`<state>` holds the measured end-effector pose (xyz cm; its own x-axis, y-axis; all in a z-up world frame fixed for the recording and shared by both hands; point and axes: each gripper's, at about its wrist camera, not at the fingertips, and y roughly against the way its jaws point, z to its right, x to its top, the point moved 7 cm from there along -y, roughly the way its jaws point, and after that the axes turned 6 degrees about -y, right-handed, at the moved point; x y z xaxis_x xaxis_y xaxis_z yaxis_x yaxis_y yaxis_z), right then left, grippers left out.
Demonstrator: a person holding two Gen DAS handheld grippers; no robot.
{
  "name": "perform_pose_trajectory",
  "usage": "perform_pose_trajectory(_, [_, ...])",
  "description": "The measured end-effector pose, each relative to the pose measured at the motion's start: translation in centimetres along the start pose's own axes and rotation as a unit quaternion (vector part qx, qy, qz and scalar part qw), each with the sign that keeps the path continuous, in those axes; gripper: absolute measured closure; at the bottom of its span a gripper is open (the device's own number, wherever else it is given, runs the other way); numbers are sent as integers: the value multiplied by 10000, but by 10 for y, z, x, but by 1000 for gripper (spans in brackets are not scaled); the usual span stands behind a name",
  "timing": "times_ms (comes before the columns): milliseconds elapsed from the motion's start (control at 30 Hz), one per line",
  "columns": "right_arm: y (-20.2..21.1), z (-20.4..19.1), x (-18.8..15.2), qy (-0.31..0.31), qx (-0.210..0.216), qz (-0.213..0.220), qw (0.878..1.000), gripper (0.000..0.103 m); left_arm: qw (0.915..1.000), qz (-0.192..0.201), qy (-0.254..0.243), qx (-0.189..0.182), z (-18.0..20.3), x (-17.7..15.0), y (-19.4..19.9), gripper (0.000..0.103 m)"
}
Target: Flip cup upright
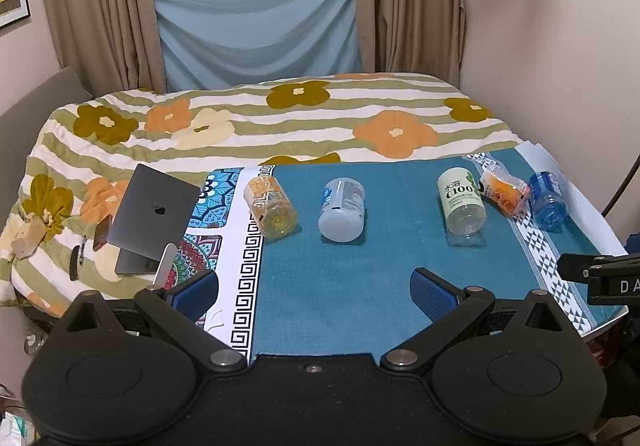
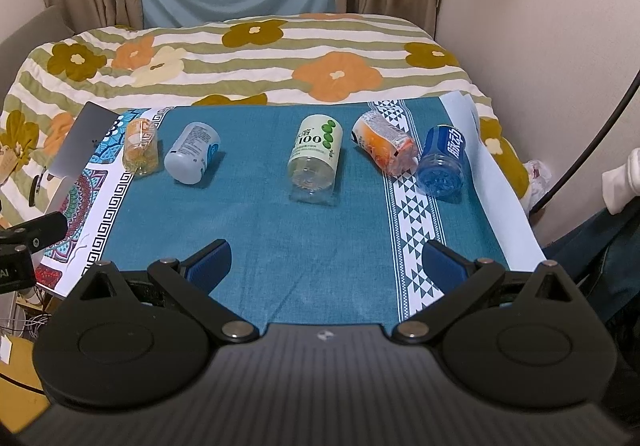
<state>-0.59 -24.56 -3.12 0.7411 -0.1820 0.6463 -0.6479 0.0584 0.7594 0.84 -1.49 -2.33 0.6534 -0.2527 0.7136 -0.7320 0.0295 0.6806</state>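
Note:
Several cut-bottle cups lie on their sides in a row on the teal cloth [image 1: 340, 286]: a yellow one [image 1: 271, 211], a white-grey one [image 1: 342, 214], a green-label one [image 1: 462, 205], an orange one [image 1: 505, 191] and a blue one [image 1: 547, 198]. The right wrist view shows them too: yellow [image 2: 140, 150], white-grey [image 2: 193, 153], green-label [image 2: 316, 157], orange [image 2: 385, 148], blue [image 2: 442, 161]. My left gripper [image 1: 314, 294] is open and empty, near the front edge. My right gripper [image 2: 326, 266] is open and empty, short of the green-label cup.
A grey laptop [image 1: 154, 211] stands propped at the table's left edge, over a patterned mat [image 1: 208, 205]. A bed with a flowered cover [image 1: 280, 117] lies behind the table. A wall [image 1: 560, 45] is on the right. A black cable [image 2: 592, 133] hangs at the right.

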Motion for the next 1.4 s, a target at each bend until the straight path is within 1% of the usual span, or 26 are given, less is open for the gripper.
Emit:
perform_pose_trajectory(633, [0,3,0,12,11,-12,10000,0,10000,-25,25,-11,4,4,-2,0])
perform_pose_trajectory(800, [-1,6,2,80,27,-41,10000,0,9998,-127,168,-68,7,10,-8,0])
perform_pose_trajectory(900, [-4,15,5,109,68,-84,9999,0,9997,-160,200,-26,11,19,-14,0])
perform_pose_trajectory(1067, [-16,32,13,198,210,-164,9995,0,9995,-222,179,112,17,39,-30,0])
perform_pose_trajectory(1167, [-26,39,18,260,310,-178,9990,0,9996,-228,66,146,20,54,-46,0])
perform_pose_trajectory(1300, [-46,48,22,247,272,-270,9990,0,9992,-395,-46,-38,22,70,-77,0])
perform_pose_trajectory(1400, [-58,51,25,141,251,-350,9990,0,9978,-555,-242,-272,25,80,-107,0])
